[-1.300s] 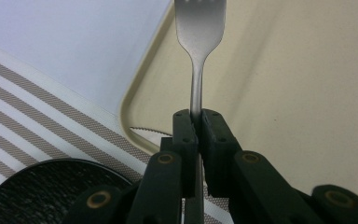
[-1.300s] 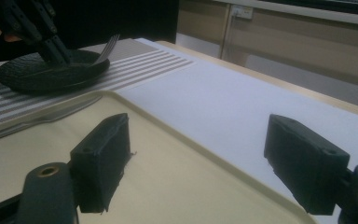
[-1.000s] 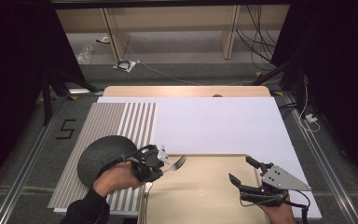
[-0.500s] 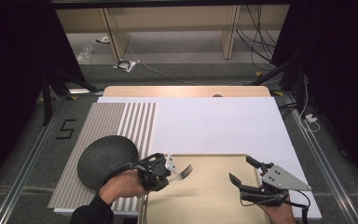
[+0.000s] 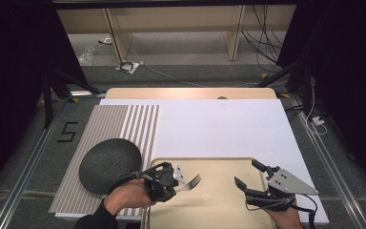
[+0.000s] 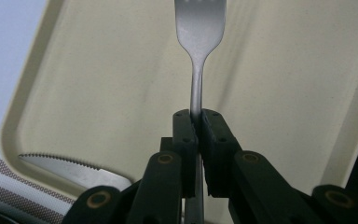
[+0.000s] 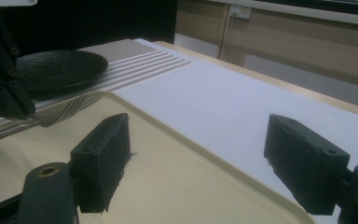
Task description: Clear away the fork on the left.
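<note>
The left gripper [image 5: 178, 177] clamps a fork [image 6: 199, 28] by its handle, carrying it clear above the beige tray [image 5: 219, 210], presumably for placement. The fork's long axis runs along the jaws, tines leading toward the right gripper [image 5: 251, 175], which waits wide and empty.

Table [image 5: 124, 92] under white sheet [image 5: 219, 126], tray [image 5: 219, 210]

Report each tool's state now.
Left tool: closed on the fork.
Right tool: open, holding nothing.
</note>
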Tool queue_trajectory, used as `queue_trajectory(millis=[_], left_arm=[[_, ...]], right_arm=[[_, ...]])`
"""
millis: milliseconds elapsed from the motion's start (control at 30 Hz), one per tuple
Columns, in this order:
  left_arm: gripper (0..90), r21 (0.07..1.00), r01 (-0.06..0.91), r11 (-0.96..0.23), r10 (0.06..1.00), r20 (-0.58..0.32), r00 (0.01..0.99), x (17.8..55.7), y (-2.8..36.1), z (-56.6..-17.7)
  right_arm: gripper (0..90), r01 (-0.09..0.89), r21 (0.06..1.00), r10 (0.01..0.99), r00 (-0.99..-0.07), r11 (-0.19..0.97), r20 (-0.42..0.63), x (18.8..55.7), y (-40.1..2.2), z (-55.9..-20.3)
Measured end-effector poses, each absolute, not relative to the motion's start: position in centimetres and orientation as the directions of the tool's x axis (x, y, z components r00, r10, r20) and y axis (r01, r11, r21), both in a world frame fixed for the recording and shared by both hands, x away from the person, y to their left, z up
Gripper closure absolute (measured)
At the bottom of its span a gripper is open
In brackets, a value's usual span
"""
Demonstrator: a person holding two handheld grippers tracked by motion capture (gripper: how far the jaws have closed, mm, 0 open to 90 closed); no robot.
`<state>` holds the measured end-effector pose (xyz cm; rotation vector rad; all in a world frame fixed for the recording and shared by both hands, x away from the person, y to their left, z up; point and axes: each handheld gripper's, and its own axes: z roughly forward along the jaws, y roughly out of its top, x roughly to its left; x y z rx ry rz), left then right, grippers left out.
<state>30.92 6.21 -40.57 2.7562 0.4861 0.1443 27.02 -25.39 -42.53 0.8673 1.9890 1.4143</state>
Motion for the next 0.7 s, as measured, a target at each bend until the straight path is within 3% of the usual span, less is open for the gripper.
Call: queue_trajectory(millis=[700], left_arm=[[84.2,0.315,0.305,-0.898,0.323,0.003,0.946,29.4,4.3,-41.8]], right_arm=[[23.4,0.187,0.952,0.764,-0.642,0.241,-0.067,27.0,-25.4,-42.5]])
